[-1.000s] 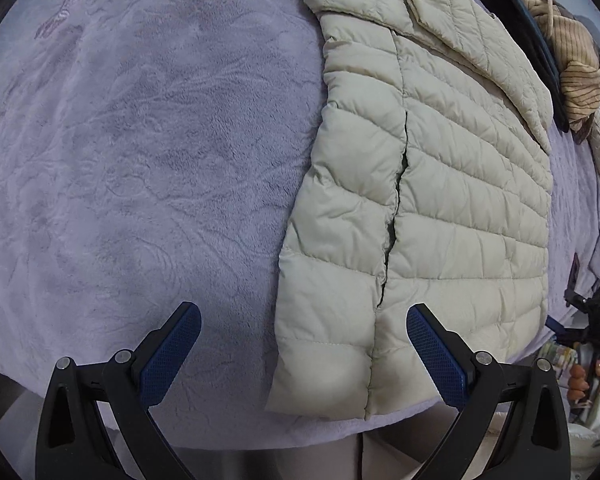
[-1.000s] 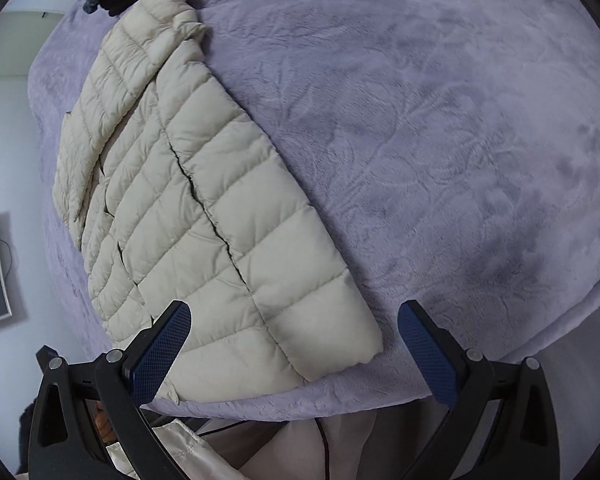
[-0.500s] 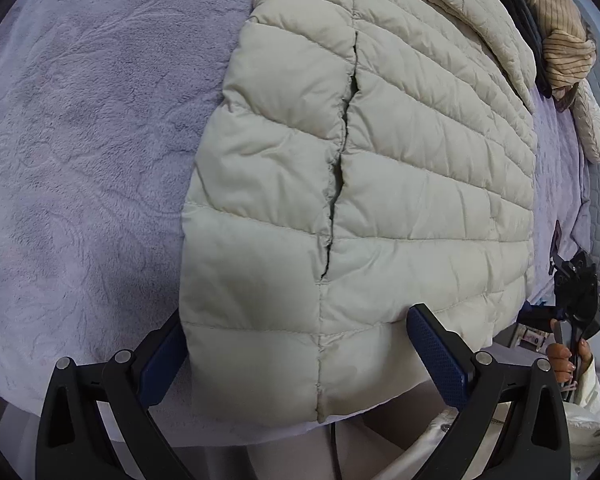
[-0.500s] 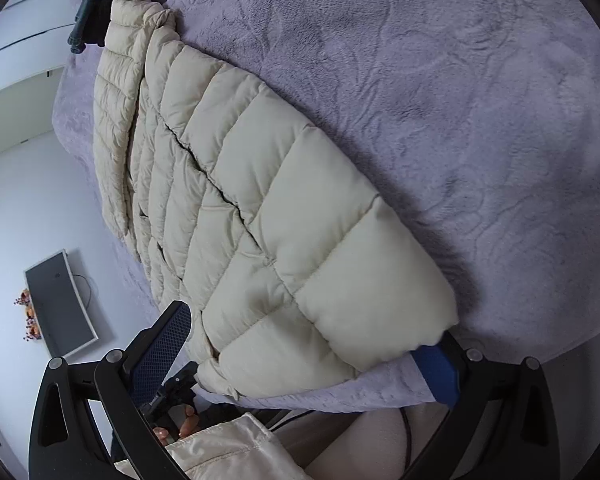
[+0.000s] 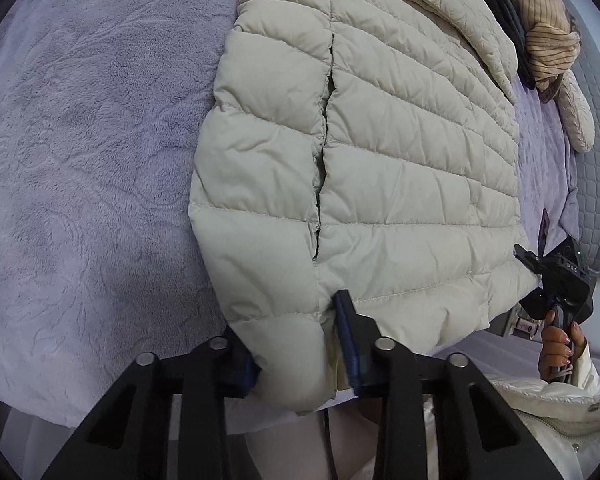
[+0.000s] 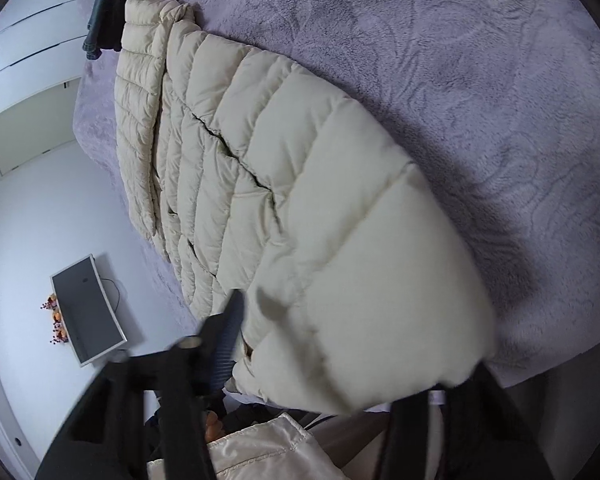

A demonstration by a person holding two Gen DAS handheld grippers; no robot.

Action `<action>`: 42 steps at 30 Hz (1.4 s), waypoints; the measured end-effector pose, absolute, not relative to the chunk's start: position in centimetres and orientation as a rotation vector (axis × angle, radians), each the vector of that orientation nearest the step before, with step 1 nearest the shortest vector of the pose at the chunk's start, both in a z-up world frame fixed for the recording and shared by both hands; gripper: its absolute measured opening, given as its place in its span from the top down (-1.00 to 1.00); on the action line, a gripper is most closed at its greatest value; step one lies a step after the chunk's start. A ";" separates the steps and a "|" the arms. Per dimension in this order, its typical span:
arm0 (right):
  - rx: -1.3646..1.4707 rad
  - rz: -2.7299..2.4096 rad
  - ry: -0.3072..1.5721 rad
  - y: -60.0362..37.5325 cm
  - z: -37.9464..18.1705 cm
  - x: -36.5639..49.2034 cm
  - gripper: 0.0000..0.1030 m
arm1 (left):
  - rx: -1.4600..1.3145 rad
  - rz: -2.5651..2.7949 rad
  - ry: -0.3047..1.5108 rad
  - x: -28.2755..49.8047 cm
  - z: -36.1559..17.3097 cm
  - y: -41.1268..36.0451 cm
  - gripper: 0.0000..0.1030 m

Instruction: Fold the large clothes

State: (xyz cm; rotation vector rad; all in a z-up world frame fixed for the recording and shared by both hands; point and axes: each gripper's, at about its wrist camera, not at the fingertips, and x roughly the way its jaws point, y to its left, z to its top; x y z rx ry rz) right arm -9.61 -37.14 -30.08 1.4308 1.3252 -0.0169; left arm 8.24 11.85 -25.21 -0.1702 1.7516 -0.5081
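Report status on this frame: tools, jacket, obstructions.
Left tool shut on puffer jacket hem corner. Right tool at the opposite hem corner, grip blurred, cannot confirm. Jacket flat on purple blanket. Other clothes piled beyond, not obstructing.

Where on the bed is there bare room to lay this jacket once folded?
Bare purple blanket stretches wide on the puffer jacket's left side in the left wrist view. Crowded beyond its far side: dark garment, striped brown clothing.
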 end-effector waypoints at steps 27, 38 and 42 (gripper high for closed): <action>1.187 0.407 0.931 -38.9 -13.9 11.6 0.78 | -0.523 -0.603 1.216 27.6 -9.5 12.8 0.74; 1.154 0.302 0.998 -40.2 -20.2 25.0 0.78 | -0.427 -0.453 1.235 37.5 -16.2 10.1 0.74; 1.139 0.240 1.035 -40.6 -23.7 27.5 0.78 | -0.375 -0.430 1.249 39.1 -18.6 9.0 0.74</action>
